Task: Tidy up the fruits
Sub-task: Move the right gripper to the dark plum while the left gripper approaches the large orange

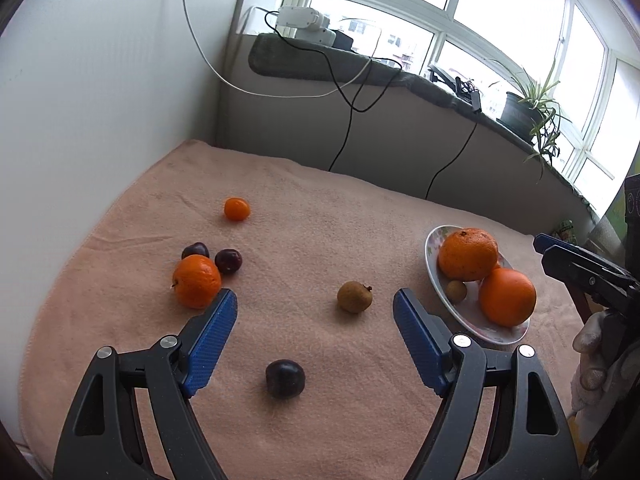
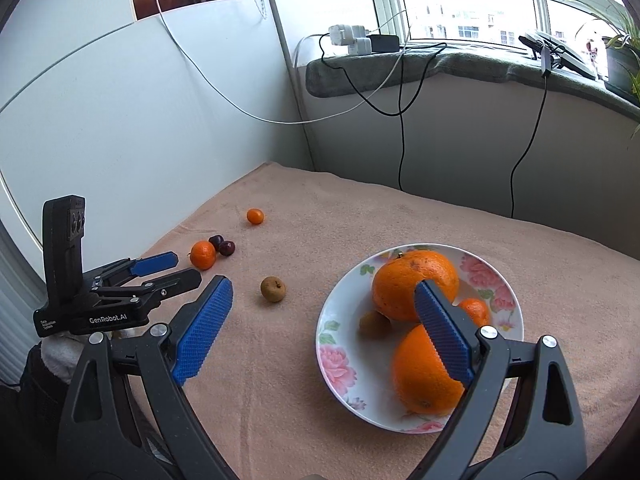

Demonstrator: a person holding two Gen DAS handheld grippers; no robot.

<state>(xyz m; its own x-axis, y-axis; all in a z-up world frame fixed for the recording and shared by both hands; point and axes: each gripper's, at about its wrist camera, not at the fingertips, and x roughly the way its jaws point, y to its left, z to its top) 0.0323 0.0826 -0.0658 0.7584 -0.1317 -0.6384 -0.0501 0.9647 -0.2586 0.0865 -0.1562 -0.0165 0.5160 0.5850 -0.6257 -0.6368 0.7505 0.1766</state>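
Probably a home — windowsill (image 2: pixel 460 62), potted plant (image 1: pixel 528 110)

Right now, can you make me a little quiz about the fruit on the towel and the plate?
1. True or false: the left gripper is holding the dark plum nearest to it.
2. Which fruit lies alone between the plum pair and the flowered plate? A) a banana B) the brown longan C) an apple
3. Fill in: the tiny kumquat lies on the peach ____, not on the plate.

Key:
1. False. Its jaws stand open and empty above the towel.
2. B.
3. Towel.
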